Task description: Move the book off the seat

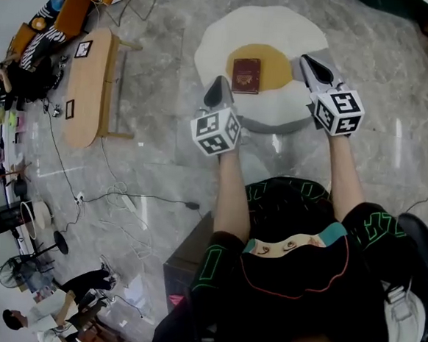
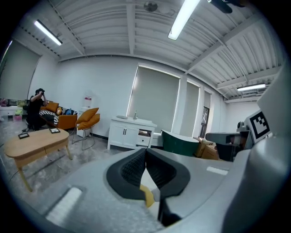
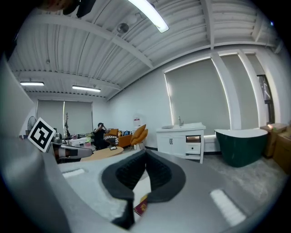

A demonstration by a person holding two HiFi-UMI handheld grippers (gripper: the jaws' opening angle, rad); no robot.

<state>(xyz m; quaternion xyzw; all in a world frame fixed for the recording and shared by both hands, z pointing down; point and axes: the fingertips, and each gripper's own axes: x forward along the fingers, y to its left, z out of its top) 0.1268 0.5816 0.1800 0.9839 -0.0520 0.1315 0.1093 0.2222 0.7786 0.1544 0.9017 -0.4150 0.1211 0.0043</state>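
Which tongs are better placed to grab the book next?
Left. The left tongs sit just beside the book; the right tongs are farther off across the seat. Both are shut.

You're in a big studio room dressed up as a home: marble-look floor (image 1: 158,125), oval wooden table (image 1: 88,83), orange chairs (image 2: 88,117), a white sink cabinet (image 2: 131,133) and a green tub (image 2: 179,142) under strip lights (image 2: 183,18), with cables (image 1: 123,196) trailing about
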